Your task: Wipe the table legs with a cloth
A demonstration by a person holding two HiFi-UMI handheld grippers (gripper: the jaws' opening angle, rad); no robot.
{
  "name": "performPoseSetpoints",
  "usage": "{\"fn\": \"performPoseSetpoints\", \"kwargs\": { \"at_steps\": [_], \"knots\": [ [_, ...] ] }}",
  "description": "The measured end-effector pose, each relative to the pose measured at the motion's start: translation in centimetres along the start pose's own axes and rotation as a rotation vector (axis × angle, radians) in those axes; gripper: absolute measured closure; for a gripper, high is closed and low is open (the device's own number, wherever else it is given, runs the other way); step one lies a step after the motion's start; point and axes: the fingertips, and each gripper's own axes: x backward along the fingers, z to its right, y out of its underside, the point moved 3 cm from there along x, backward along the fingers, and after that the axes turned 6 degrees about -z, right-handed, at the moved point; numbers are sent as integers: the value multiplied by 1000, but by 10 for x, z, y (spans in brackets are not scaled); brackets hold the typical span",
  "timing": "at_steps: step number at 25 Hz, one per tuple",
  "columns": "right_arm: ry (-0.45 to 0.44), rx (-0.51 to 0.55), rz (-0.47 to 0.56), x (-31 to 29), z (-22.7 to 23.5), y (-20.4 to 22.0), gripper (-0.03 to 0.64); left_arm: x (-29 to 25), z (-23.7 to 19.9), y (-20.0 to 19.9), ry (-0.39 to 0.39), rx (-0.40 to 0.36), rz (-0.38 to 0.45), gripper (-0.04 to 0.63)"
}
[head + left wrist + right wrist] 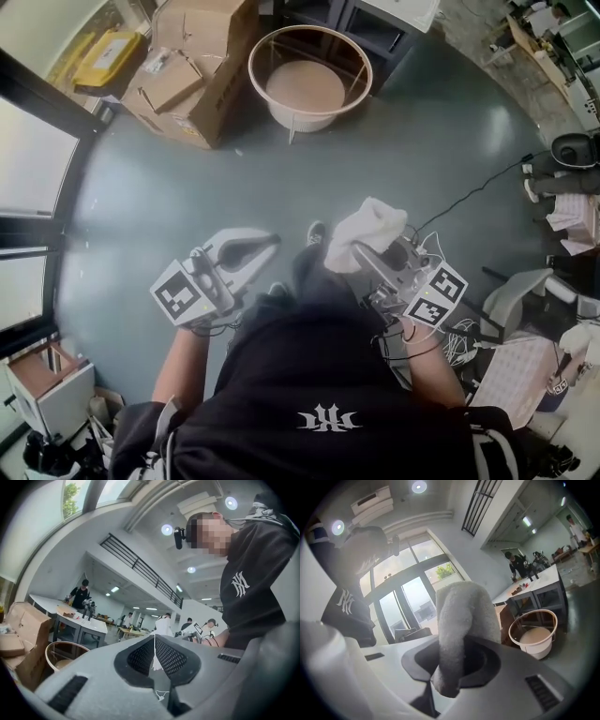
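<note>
A white cloth (368, 231) is bunched up at the tip of my right gripper (361, 251), which is shut on it; in the right gripper view the cloth (461, 630) stands up between the closed jaws. My left gripper (261, 247) is held at waist height to the left, its jaws together with nothing between them, and in the left gripper view my left gripper (154, 656) points up and across the room. A grey desk with dark legs (375, 23) stands at the far end, also seen as the desk (534, 590) in the right gripper view.
A round cream basket (309, 77) sits on the grey floor ahead, with cardboard boxes (192, 66) to its left. Windows (28, 187) run along the left. A cable (469, 197) trails across the floor at right, near chairs and clutter (534, 309). Other people (80, 592) work at far tables.
</note>
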Motion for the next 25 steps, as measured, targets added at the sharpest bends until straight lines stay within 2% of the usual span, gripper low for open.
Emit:
{"fn": "performPoseSetpoints", "kwargs": {
  "at_steps": [4, 8, 11, 13, 16, 19, 22, 25],
  "knots": [
    [-63, -20, -2, -22, 71, -34, 531, -53, -51, -11, -53, 36, -53, 584],
    [-118, 15, -15, -40, 141, -58, 532, -97, -109, -25, -122, 46, -43, 584],
    [-136, 36, -61, -60, 197, -58, 532, -117, -150, -22, -201, 26, -64, 584],
    [-118, 52, -98, -80, 233, -52, 532, -123, -179, -14, -243, 10, -86, 584],
    [-75, 80, -129, -115, 280, -36, 531, -122, -229, 11, -286, 7, -113, 584],
    [-85, 104, -116, -158, 312, -22, 532, -117, -287, 48, -310, 19, -141, 584],
    [-85, 147, -116, -204, 339, -3, 532, -115, -345, 95, -294, 51, -156, 584],
    [-44, 163, -111, -246, 366, 24, 532, -113, -391, 141, -248, 63, -146, 584]
  ]
}}
